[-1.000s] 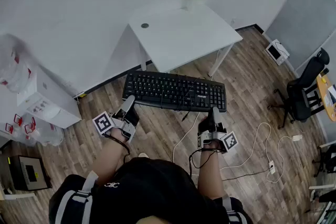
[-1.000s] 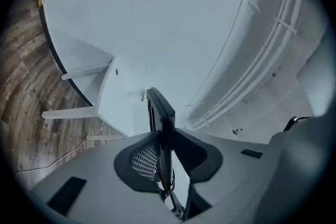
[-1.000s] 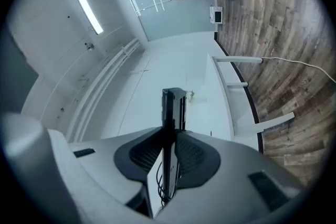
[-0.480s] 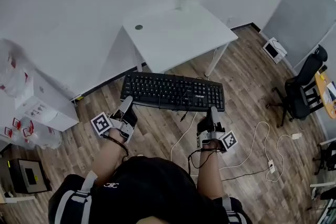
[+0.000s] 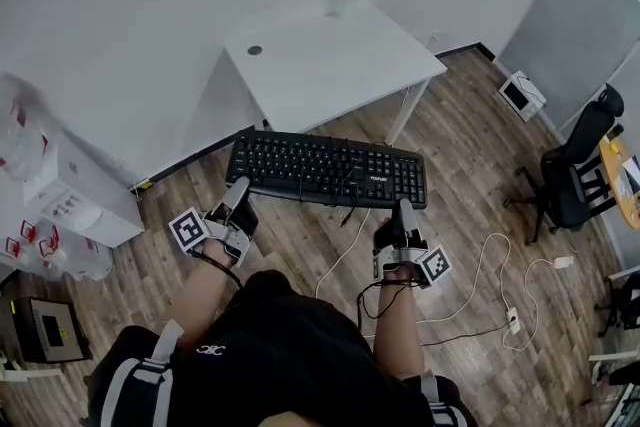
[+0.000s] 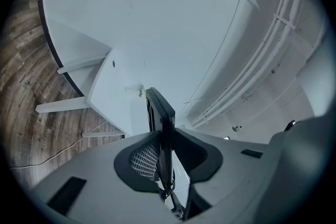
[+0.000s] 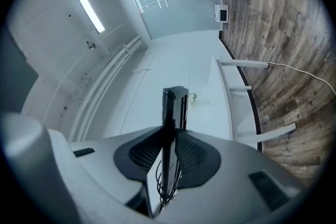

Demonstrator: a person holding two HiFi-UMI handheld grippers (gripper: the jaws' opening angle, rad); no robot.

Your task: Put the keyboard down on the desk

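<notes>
The keyboard (image 5: 325, 170) is black with pale key lettering. The worktop (image 5: 340, 65) is plain white, with a small dark round spot (image 5: 255, 49). The floor (image 5: 300, 250) shows brown and grey wood-grain planks. The left claw (image 5: 238, 190) and right claw (image 5: 405, 212) are grey and black, each carrying black-and-white square markers. The office chair (image 5: 580, 165) is black

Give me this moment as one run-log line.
phase: carry | keyboard: in air, short of desk | left gripper: shut on keyboard | right gripper: shut on keyboard | placed: no
</notes>
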